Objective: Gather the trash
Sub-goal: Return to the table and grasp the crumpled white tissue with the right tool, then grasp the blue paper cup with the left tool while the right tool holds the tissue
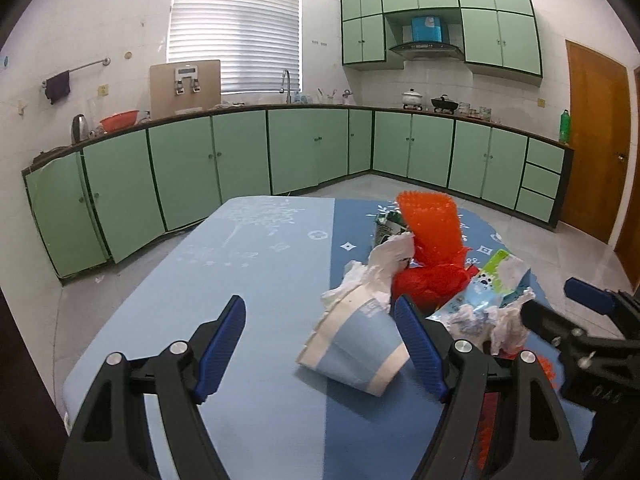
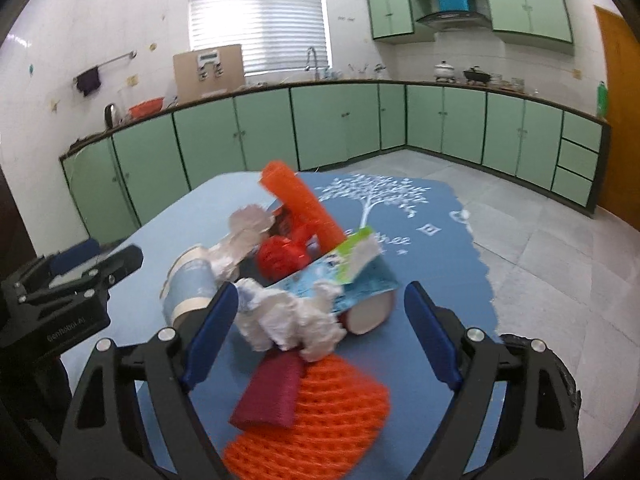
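Observation:
A heap of trash lies on the blue tablecloth (image 1: 260,264). In the left wrist view a tipped blue-and-white paper cup (image 1: 356,348) lies between the fingers of my open left gripper (image 1: 320,344), with crumpled white tissue (image 1: 380,264), an upright orange foam net (image 1: 432,224) and a red bag (image 1: 432,280) behind it. In the right wrist view my open right gripper (image 2: 320,332) brackets a wad of white tissue (image 2: 288,320). A blue-green wrapper (image 2: 348,276), a flat orange net (image 2: 316,420) and a dark red piece (image 2: 268,396) lie close by. The cup (image 2: 188,284) lies to the left.
Green kitchen cabinets (image 1: 240,160) run along the far wall beyond the table. A wooden door (image 1: 592,136) is at the right. The table's right edge (image 2: 484,280) drops to a grey tiled floor. The left gripper's body (image 2: 60,296) shows at the left of the right wrist view.

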The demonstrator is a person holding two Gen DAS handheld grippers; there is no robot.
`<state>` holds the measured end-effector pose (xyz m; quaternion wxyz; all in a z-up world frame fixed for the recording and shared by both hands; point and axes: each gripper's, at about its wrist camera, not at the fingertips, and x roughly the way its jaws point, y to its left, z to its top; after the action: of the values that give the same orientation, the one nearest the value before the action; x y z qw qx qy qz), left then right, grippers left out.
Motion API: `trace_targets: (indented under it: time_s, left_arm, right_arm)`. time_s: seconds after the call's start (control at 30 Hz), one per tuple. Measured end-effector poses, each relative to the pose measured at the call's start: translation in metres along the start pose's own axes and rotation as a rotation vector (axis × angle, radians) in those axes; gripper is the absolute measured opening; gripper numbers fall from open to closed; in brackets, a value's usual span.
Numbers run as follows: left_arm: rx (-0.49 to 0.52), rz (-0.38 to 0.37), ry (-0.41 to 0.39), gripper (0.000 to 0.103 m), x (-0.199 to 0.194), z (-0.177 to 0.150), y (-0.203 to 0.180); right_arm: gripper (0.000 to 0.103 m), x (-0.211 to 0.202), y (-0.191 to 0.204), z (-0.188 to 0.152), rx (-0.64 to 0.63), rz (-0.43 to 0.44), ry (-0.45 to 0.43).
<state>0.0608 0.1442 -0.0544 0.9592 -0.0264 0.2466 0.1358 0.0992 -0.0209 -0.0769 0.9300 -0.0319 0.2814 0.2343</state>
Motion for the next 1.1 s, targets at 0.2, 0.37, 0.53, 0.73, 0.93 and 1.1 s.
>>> trace_targets:
  time_s: [0.2, 0.37, 0.53, 0.73, 0.93, 1.1]
  left_arm:
    - [-0.019, 0.016, 0.015, 0.076, 0.005, -0.002, 0.013]
    - [-0.035, 0.025, 0.026, 0.076, 0.010, -0.005, 0.027]
    - [-0.038, 0.024, 0.032, 0.076, 0.011, -0.007, 0.030]
    - [-0.039, 0.010, 0.042, 0.076, 0.014, -0.007, 0.026]
    - [-0.026, -0.017, 0.050, 0.076, 0.014, -0.008, 0.013]
    - [-0.023, -0.042, 0.065, 0.076, 0.019, -0.009, 0.000]
  right_arm:
    - [0.083, 0.016, 0.012, -0.002, -0.011, -0.008, 0.034]
    - [0.070, 0.029, 0.018, -0.004, -0.035, -0.010, 0.072]
    - [0.048, 0.037, 0.019, -0.008, -0.046, 0.016, 0.111]
    - [0.016, 0.032, 0.017, -0.006, -0.068, 0.061, 0.099]
    - [0.014, 0.015, 0.003, 0.000, -0.019, 0.084, 0.062]
    - [0.014, -0.003, -0.013, 0.009, -0.014, 0.050, 0.018]
